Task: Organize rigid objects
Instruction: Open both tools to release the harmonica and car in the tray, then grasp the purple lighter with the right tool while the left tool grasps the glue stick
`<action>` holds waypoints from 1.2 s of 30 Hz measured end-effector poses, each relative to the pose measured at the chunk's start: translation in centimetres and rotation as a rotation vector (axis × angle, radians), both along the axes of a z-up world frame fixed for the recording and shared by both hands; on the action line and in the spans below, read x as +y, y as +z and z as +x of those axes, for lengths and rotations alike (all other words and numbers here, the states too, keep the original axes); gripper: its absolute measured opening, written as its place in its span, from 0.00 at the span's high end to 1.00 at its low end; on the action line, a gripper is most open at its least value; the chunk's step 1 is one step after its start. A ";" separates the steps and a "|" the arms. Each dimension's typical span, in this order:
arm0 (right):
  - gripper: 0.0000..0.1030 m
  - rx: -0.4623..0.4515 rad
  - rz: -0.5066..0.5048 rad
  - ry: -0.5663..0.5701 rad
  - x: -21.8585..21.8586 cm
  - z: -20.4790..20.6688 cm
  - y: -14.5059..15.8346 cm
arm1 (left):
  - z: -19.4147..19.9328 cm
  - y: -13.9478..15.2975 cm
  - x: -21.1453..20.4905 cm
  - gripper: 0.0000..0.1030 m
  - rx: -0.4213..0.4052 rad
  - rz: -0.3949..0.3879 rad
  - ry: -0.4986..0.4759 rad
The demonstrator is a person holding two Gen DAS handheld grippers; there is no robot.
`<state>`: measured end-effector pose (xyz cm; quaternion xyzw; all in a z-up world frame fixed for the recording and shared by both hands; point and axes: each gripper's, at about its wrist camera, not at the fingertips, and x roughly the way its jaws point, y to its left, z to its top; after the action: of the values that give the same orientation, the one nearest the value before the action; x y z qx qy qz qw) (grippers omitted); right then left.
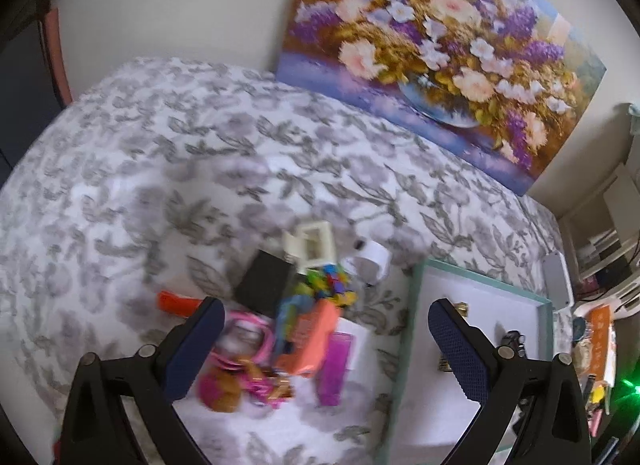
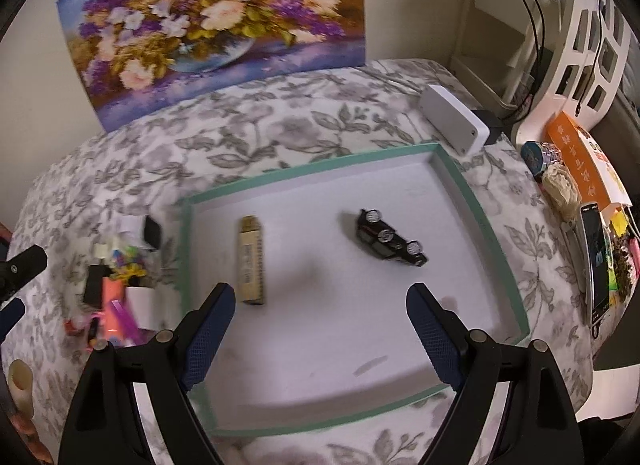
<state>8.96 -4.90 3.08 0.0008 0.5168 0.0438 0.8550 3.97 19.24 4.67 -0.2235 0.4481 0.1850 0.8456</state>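
Observation:
A shallow white tray with a teal rim (image 2: 472,201) (image 1: 412,305) lies on a floral bedspread. In it rest a black toy car (image 2: 390,241) (image 1: 514,341) and a gold rectangular box (image 2: 252,261). Left of the tray sits a pile of small objects: an orange box (image 1: 312,333), a purple box (image 1: 334,365), a black box (image 1: 266,283), a cream frame (image 1: 312,243), colourful bits (image 1: 328,281), a pink ring (image 1: 244,339). My left gripper (image 1: 324,319) hovers open over the pile. My right gripper (image 2: 320,303) hovers open above the tray, holding nothing.
A flower painting (image 1: 440,45) leans on the wall behind the bed. A white device (image 2: 454,125) lies past the tray's far corner. A phone (image 2: 598,261), an orange package (image 2: 584,161) and clutter line the right edge. White shelving (image 2: 580,25) stands at the right.

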 end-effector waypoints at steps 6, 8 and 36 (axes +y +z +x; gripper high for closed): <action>0.15 0.001 0.003 0.059 3.0 -1.6 0.5 | -2.5 1.3 2.7 0.00 0.013 0.053 0.040; 0.15 0.011 0.011 0.074 3.8 -2.1 0.4 | -3.4 1.4 3.6 0.00 0.020 0.055 0.054; 0.28 0.179 0.071 0.225 13.5 -2.5 -5.8 | -5.6 -5.7 11.3 0.00 0.215 -0.135 0.147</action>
<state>6.50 8.59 -2.76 -0.0233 0.5858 0.1575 0.7947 -1.61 30.54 -1.02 -0.2911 0.5299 0.2385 0.7600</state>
